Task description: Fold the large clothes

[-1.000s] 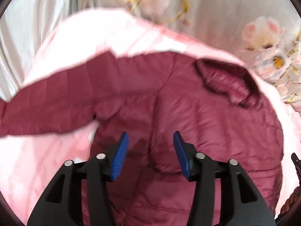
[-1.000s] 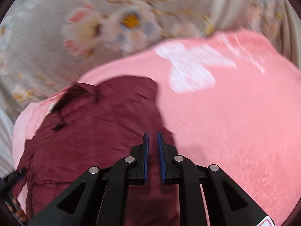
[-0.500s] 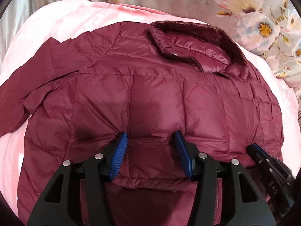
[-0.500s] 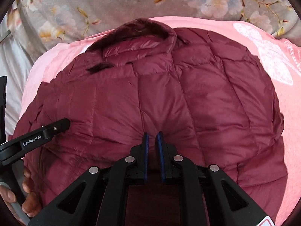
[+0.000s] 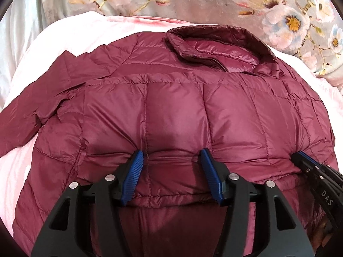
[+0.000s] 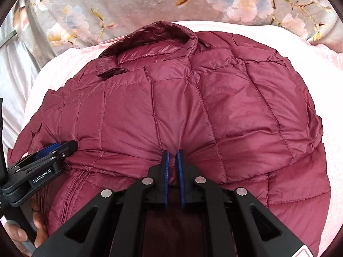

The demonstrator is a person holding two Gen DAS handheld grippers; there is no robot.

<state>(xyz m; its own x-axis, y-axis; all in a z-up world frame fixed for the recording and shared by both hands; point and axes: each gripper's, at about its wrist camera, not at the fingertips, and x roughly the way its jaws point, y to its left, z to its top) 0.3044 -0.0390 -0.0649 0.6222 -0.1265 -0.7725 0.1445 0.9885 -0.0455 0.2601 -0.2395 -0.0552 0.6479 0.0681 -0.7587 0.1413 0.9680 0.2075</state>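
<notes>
A maroon quilted puffer jacket [image 5: 178,107] lies on a pink blanket [image 5: 70,34], collar at the far side and one sleeve stretched out to the left. Its bottom part is folded up over the body. My left gripper [image 5: 171,160] is open, its blue pads pressed on the folded hem edge, with no cloth pinched. My right gripper [image 6: 172,156] is shut on the jacket's folded hem [image 6: 171,145], which puckers at its tips. In the right wrist view the jacket [image 6: 193,98] fills the middle and the left gripper [image 6: 53,150] shows at the left edge.
A grey floral cover [image 5: 214,2] lies beyond the blanket at the far side. White sheet [image 6: 12,68] shows at the far left. The right gripper's tip [image 5: 300,158] shows at the right of the left wrist view. A hand [image 6: 19,231] holds the left gripper.
Both grippers have carried the jacket's bottom edge up over its body towards the collar and pressed it down. The left gripper has stayed open, the right shut.
</notes>
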